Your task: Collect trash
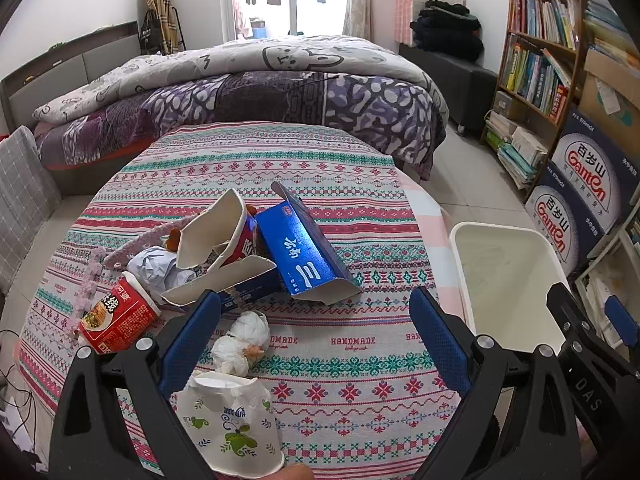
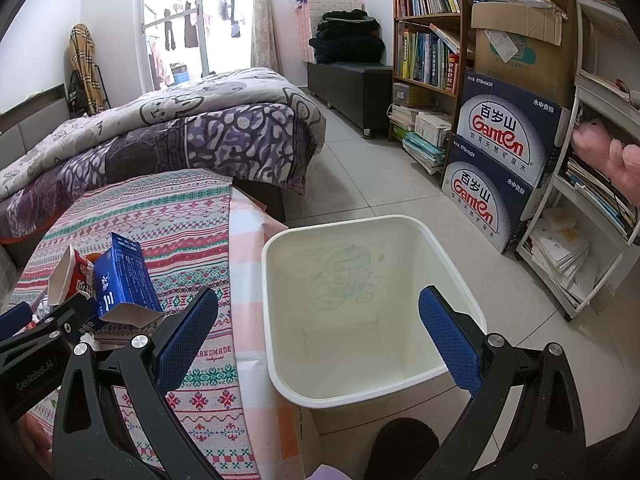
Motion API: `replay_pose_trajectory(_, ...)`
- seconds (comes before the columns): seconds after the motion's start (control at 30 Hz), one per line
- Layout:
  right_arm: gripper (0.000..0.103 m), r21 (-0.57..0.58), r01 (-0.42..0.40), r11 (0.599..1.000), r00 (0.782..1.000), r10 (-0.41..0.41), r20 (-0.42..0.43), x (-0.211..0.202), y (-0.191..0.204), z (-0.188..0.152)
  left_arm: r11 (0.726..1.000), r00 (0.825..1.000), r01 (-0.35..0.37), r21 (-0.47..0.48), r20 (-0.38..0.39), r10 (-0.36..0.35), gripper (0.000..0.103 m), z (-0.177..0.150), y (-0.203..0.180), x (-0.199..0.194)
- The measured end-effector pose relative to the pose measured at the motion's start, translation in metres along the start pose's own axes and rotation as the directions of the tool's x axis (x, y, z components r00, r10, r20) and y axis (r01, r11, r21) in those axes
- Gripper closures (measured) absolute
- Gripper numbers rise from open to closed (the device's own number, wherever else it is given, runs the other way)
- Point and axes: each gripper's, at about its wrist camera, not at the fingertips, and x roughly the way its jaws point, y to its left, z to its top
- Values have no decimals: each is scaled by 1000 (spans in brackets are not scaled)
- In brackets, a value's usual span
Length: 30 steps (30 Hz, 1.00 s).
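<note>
Trash lies on a round table with a patterned cloth: a blue carton, a torn red-and-white cup, a red noodle cup, crumpled white tissues and a paper cup near the front edge. My left gripper hangs open over the table's near side, empty, its left finger beside the tissues. A cream bin stands on the floor right of the table, with nothing visible inside. My right gripper is open and empty above the bin's near rim.
A bed with a purple quilt stands behind the table. Stacked water cartons and a bookshelf line the right wall, with a white rack beside them. Tiled floor lies between the bed and the shelves.
</note>
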Motion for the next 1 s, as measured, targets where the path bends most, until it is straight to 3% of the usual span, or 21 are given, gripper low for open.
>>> replay_pose_trajectory(1.0,7,0,-3,1000,1000,3,-1,0,2,-2,1000,1000,-8,-1,-7,8,10,-3,6,3)
